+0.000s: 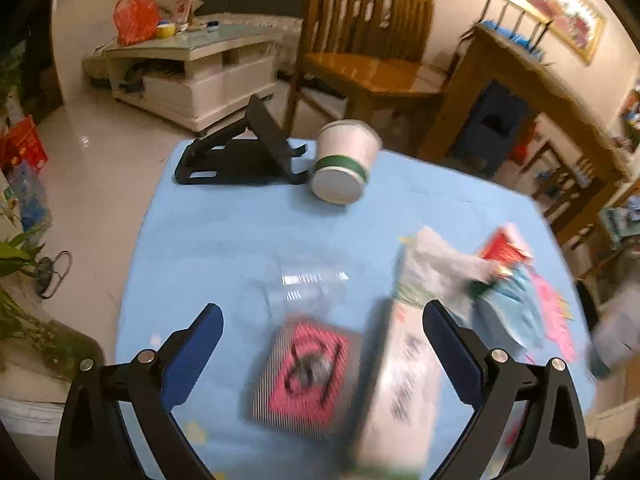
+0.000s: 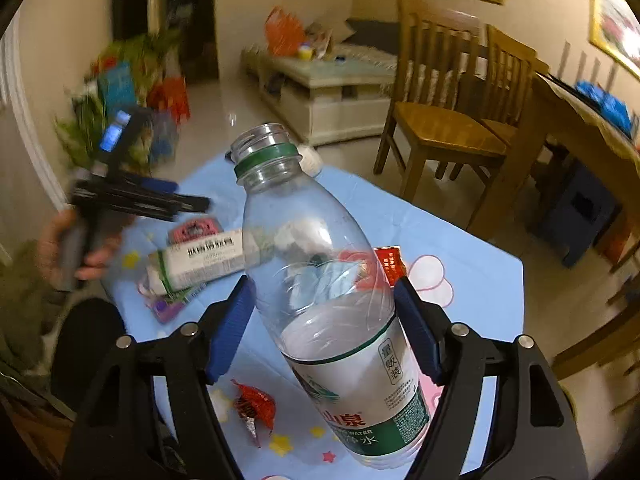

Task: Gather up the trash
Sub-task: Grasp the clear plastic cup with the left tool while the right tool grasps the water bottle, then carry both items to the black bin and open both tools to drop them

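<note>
My right gripper (image 2: 324,320) is shut on an uncapped clear plastic water bottle (image 2: 320,280) with a green and white label, held tilted above the blue tablecloth (image 2: 460,240). My left gripper (image 1: 322,344) is open and empty over the table, blurred by motion; it also shows at the left of the right wrist view (image 2: 192,202). Under it lie a pink and black packet (image 1: 308,372) and a white wrapper pack (image 1: 400,380). A white paper cup (image 1: 344,160) lies on its side at the far edge. A red foil wrapper (image 2: 256,408) lies near the front.
A black phone stand (image 1: 240,156) stands at the table's far left edge. Crumpled wrappers and a red packet (image 1: 504,248) lie at the right. A clear plastic piece (image 1: 308,288) lies mid-table. Wooden chairs (image 2: 444,112) and a wooden table (image 1: 520,80) stand beyond.
</note>
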`<action>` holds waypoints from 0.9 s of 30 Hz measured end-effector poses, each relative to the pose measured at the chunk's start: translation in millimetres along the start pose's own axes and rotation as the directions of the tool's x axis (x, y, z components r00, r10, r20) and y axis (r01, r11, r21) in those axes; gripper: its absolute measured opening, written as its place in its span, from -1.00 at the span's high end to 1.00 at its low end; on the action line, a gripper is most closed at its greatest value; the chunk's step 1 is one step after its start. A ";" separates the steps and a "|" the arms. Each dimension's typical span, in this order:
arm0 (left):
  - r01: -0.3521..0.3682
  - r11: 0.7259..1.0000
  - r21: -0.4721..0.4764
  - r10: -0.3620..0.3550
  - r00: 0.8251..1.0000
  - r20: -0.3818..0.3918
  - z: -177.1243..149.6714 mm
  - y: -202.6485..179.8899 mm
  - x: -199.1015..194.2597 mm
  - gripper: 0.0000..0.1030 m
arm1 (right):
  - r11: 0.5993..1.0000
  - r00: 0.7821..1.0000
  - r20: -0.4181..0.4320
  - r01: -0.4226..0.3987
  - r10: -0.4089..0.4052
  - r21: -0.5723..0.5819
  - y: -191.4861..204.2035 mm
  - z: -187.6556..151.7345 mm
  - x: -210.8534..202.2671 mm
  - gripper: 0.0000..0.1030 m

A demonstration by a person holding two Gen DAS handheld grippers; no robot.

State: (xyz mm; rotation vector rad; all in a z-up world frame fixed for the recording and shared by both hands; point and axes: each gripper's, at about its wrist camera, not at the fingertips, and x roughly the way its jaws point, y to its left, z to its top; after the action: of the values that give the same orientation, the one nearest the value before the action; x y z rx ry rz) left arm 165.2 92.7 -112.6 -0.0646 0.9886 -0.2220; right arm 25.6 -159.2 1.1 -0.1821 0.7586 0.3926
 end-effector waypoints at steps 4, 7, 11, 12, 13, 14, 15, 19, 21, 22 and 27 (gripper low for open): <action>-0.056 0.998 -0.010 0.055 0.996 -0.076 9.3 2.8 36.1 -0.54 | 0.998 0.999 0.041 -0.030 0.027 0.060 -25.5 -10.6 -15.1 -0.37; -0.027 0.999 -0.030 0.024 0.992 -0.121 11.0 8.4 50.5 0.14 | 0.990 0.995 0.085 -0.059 0.049 0.125 -43.9 -16.9 -23.9 -0.37; -0.077 0.996 -0.038 0.073 0.993 -0.094 9.7 6.6 33.9 0.15 | 0.972 0.986 0.144 -0.115 0.087 0.204 -72.6 -25.3 -34.2 -0.37; -0.074 0.996 -0.049 0.070 0.994 -0.083 9.5 5.0 26.3 0.15 | 0.968 0.983 0.156 -0.125 0.092 0.217 -77.6 -28.2 -34.4 -0.37; -0.064 0.996 -0.062 0.059 0.995 -0.077 10.4 3.9 19.3 0.16 | 0.960 0.979 0.178 -0.144 0.102 0.241 -86.8 -29.5 -36.7 -0.37; -0.043 0.996 -0.072 0.039 0.997 -0.059 12.7 0.6 9.0 0.16 | 0.952 0.974 0.196 -0.162 0.112 0.261 -95.4 -31.4 -38.9 -0.37; -0.031 0.997 -0.074 0.027 0.999 -0.045 14.8 -3.5 0.6 0.16 | 0.946 0.971 0.209 -0.172 0.116 0.276 -100.6 -35.3 -38.8 -0.37; 0.004 1.000 0.001 -0.004 1.000 0.019 24.2 -49.7 -36.9 0.16 | 0.893 0.953 0.284 -0.216 0.104 0.395 -150.9 -59.3 -43.3 -0.37; 0.026 0.997 0.068 -0.029 0.999 0.040 25.3 -91.4 -48.6 0.16 | 0.842 0.942 0.325 -0.243 0.087 0.482 -186.0 -84.1 -46.2 -0.37; 0.031 0.995 0.099 -0.035 0.998 0.042 27.3 -109.3 -48.6 0.16 | 0.814 0.940 0.333 -0.248 0.072 0.524 -202.3 -96.0 -47.8 -0.37; 0.147 0.940 0.308 -0.148 0.989 -0.021 9.8 -247.7 -36.0 0.16 | 0.721 0.925 0.363 -0.173 -0.115 0.671 -273.7 -141.9 -94.4 -0.37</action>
State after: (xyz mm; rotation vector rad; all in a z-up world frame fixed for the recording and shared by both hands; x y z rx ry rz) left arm 115.6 -141.7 -39.3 0.1478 0.9369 -0.5127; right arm -14.2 -477.7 -28.8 0.6170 0.4732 0.1375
